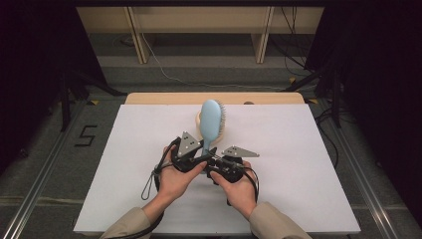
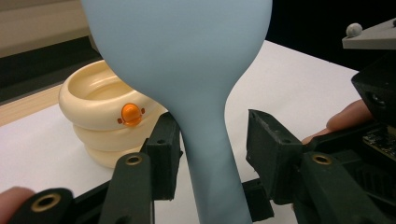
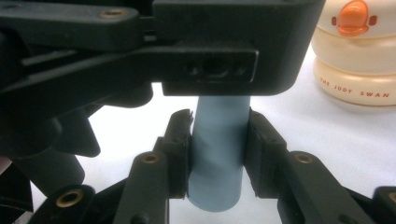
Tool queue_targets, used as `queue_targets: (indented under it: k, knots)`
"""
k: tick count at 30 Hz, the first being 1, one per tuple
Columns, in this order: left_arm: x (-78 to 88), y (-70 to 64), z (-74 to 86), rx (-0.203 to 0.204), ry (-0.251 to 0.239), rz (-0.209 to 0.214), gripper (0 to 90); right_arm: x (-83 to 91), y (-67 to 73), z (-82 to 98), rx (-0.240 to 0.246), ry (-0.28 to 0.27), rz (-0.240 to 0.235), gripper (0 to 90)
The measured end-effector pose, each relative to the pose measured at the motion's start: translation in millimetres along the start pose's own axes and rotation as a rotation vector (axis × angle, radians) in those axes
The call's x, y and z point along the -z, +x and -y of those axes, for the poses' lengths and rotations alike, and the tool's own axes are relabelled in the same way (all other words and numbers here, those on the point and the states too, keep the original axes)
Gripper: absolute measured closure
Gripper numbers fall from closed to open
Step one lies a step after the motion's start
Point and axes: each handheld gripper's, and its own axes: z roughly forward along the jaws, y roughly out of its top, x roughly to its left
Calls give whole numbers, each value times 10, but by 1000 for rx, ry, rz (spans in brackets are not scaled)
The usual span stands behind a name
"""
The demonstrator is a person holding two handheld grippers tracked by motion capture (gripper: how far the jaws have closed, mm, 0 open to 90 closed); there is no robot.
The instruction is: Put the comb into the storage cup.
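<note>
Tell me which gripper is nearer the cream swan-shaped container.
Left. The left gripper sits higher on the blue hairbrush handle, jaws open around it, just in front of the cream swan-shaped container. The right gripper clamps the handle's end, farther back.

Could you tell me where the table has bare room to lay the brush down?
The white table is bare left and right of the hands. It is crowded at centre back, where the hairbrush stands before the cream ringed dish.

Hairbrush (image 1: 211, 121) pale blue; ringed holder (image 2: 100, 119) cream, orange button; table (image 1: 149, 149) white; hand-held gripper (image 3: 217, 154) black.
</note>
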Motion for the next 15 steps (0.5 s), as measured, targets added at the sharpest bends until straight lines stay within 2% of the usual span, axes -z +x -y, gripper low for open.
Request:
queue_targets:
  k: [7, 15]
  knots:
    - [12, -25, -5, -14, -10, 13, 664, -5, -1, 5, -6, 2, 2, 652]
    - [1, -61, -2, -17, -3, 27, 692, -9, -10, 12, -16, 6, 4, 652]
